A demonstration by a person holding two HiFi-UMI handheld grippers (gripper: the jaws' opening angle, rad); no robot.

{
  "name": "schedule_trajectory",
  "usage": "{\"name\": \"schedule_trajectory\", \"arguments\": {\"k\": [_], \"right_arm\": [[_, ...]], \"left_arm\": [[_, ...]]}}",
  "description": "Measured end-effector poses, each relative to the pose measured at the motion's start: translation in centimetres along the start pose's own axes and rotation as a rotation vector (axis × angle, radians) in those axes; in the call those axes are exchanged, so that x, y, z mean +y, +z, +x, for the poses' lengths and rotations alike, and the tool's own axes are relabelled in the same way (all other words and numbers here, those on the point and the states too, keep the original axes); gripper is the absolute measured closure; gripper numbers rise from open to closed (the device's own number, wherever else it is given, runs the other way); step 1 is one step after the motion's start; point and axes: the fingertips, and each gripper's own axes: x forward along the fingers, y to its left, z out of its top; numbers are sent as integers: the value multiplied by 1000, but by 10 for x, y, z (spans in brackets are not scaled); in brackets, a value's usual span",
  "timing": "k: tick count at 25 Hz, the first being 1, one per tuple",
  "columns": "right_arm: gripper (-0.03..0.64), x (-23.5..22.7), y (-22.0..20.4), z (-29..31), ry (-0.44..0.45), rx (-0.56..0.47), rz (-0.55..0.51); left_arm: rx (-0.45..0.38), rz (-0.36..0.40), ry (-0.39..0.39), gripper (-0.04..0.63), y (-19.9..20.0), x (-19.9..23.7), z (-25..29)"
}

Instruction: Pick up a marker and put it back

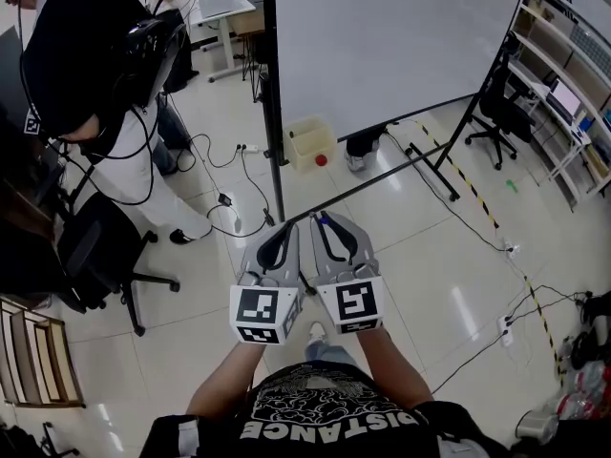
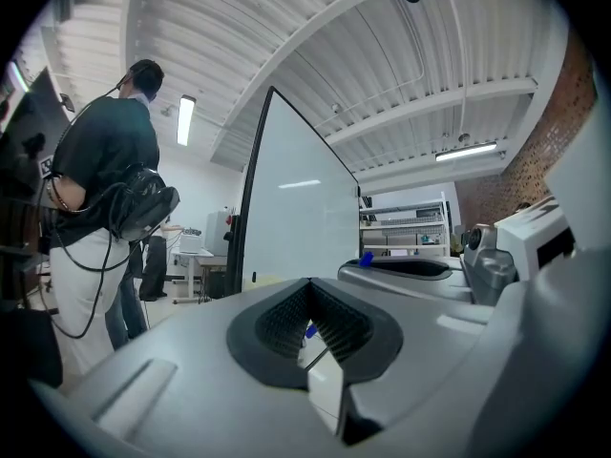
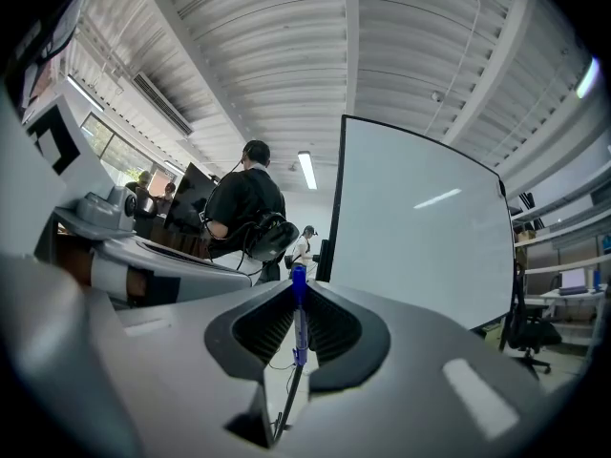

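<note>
A blue marker (image 3: 298,315) stands upright between the ribbed pads of my right gripper (image 3: 298,280), which is shut on it; its blue cap pokes above the jaw tips. In the head view both grippers are held level side by side, pointing at the whiteboard (image 1: 382,36). The right gripper (image 1: 323,221) is the one on the right. My left gripper (image 1: 287,229) is beside it, its jaws closed tip to tip. In the left gripper view the left gripper (image 2: 307,289) holds nothing, and the marker's blue cap (image 2: 367,258) shows on the neighbouring gripper.
The whiteboard's dark lower rail (image 1: 382,175) runs just beyond the jaw tips. A person in a black top (image 1: 86,55) stands at the left by an office chair (image 1: 95,256). Cables (image 1: 229,175) and a pale box (image 1: 311,143) lie on the floor. Shelves (image 1: 563,74) line the right.
</note>
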Motion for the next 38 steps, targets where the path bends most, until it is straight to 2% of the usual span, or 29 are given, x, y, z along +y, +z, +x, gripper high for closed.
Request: {"name": "schedule_trajectory", "arguments": {"k": [18,38], "right_arm": [[579,-20,1,40,21,-28,-7],[579,-61,1,114,63,-73,-10]], "left_arm": [[5,-12,16,589,-5,20,38],[24,-19,67,589,-10,51,101]]}}
